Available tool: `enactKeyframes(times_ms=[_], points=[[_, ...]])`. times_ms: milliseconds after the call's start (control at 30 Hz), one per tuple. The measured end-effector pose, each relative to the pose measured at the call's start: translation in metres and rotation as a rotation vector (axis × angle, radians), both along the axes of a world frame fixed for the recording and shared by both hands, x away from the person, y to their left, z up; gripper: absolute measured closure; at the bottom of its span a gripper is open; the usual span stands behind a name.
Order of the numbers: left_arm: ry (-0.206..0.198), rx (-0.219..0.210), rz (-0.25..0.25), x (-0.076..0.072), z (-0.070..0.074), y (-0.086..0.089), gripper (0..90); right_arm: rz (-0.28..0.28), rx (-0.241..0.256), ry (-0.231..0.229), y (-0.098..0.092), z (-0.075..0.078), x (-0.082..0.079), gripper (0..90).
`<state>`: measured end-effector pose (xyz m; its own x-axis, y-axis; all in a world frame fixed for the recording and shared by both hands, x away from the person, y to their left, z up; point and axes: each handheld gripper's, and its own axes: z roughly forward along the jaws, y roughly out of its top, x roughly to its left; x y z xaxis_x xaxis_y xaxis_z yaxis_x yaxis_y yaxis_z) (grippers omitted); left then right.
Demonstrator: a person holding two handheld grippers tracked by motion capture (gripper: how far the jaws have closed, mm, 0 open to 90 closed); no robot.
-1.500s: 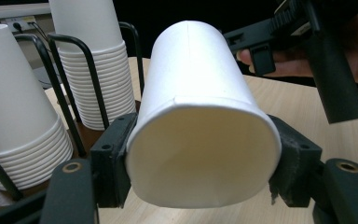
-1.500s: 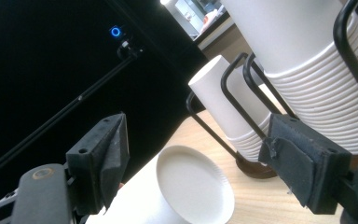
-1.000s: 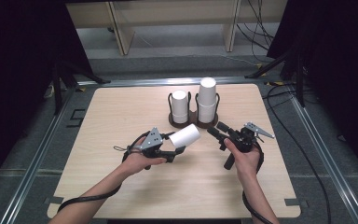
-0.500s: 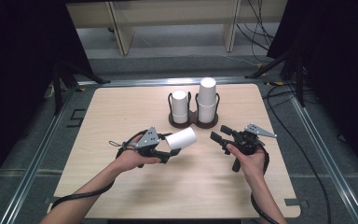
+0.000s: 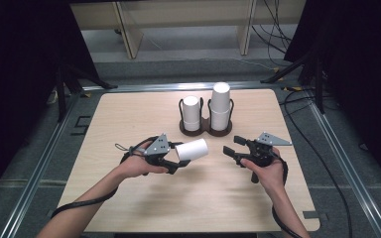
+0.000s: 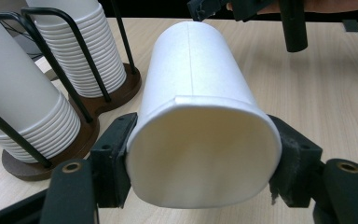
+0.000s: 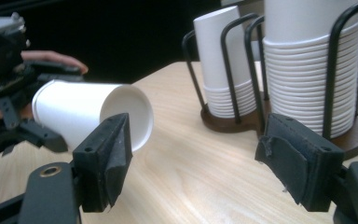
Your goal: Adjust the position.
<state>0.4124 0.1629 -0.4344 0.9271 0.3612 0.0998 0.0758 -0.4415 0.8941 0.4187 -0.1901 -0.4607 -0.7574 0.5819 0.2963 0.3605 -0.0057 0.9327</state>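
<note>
A white paper cup [image 5: 192, 149] lies sideways above the table, and my left gripper [image 5: 180, 156] is shut on its wide end. In the left gripper view the cup [image 6: 200, 116] sits squeezed between both jaws of the left gripper [image 6: 200, 158]. My right gripper [image 5: 232, 147] hovers a short way to the cup's right, open and holding nothing. From the right gripper view, the right gripper [image 7: 196, 163] stands wide apart, with the cup's base [image 7: 126, 114] facing it at the left.
A dark wooden cup holder [image 5: 206, 131] with black wire loops stands at the table's back middle. It carries a short stack of cups [image 5: 191, 113] and a taller stack [image 5: 220, 106]. Bare tabletop [image 5: 208, 198] lies in front of both hands.
My right gripper has drawn back to the right, away from the cup, and the gap between them has widened. The left gripper still holds the cup in nearly the same place.
</note>
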Motion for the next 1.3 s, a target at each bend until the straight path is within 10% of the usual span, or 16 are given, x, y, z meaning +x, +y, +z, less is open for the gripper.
enactKeyframes(times_ms=[1300], points=[[0.027,0.276,-0.177,0.005,0.026,-0.004,33.9,0.231,-0.205,-0.054,0.015,0.000,-0.004,25.6]])
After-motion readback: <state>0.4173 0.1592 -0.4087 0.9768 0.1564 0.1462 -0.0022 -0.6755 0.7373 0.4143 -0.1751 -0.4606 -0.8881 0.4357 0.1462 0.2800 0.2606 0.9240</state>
